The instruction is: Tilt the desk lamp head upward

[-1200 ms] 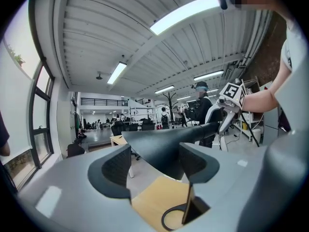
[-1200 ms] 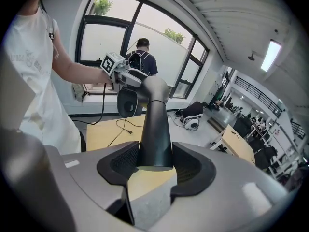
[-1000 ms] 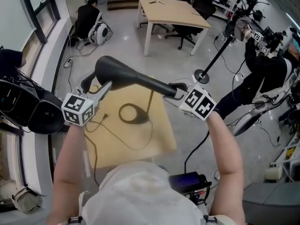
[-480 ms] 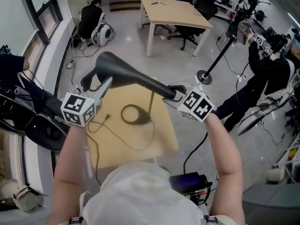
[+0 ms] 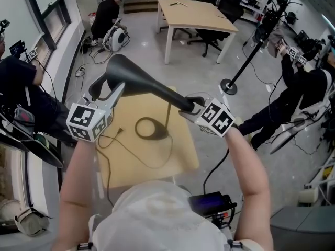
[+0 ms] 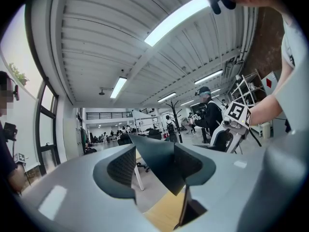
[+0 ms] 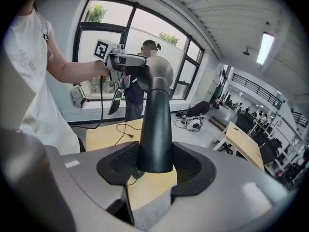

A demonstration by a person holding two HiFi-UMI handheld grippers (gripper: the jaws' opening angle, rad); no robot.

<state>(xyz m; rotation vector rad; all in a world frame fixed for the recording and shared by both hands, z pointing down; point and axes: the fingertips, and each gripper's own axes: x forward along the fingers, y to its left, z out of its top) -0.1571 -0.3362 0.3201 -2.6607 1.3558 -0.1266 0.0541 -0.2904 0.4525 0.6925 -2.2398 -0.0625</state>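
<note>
**Grey workshop floor, small wooden table: two grippers holding the lamp head**

Grey floor [image 5: 137, 35] is stretching away under strip lights. A pale desk [image 5: 194, 14] is standing further back, and a person [image 5: 301, 85] in dark clothes is working off to the right. Just below the wearer, a small wooden table [image 5: 180, 153] is carrying the desk lamp's ring base [image 5: 150, 127]. A thin stem [image 5: 167, 114] is rising from the base, and a dark cord [image 5: 125, 153] is looping across the tabletop.

The black lamp head [image 5: 141, 80] is hanging above the table, well clear of the wood. In the head view it is slanting from its broad rounded end at upper left to its narrow end at right.

The left gripper [image 5: 116, 94] is reaching in at the broad end. Its jaws have just been closing, and they are standing fairly wide. The thin dark rim of the lamp head is sitting between them and meeting the pads out at the tips, while a sliver of floor and table is showing beside the rim nearer the camera.

The right gripper [image 5: 191, 104] is angling downward at the narrow end. Its jaws are pressing on the tapered black neck of the lamp head from both sides, set wide enough to take its thickness.
</note>
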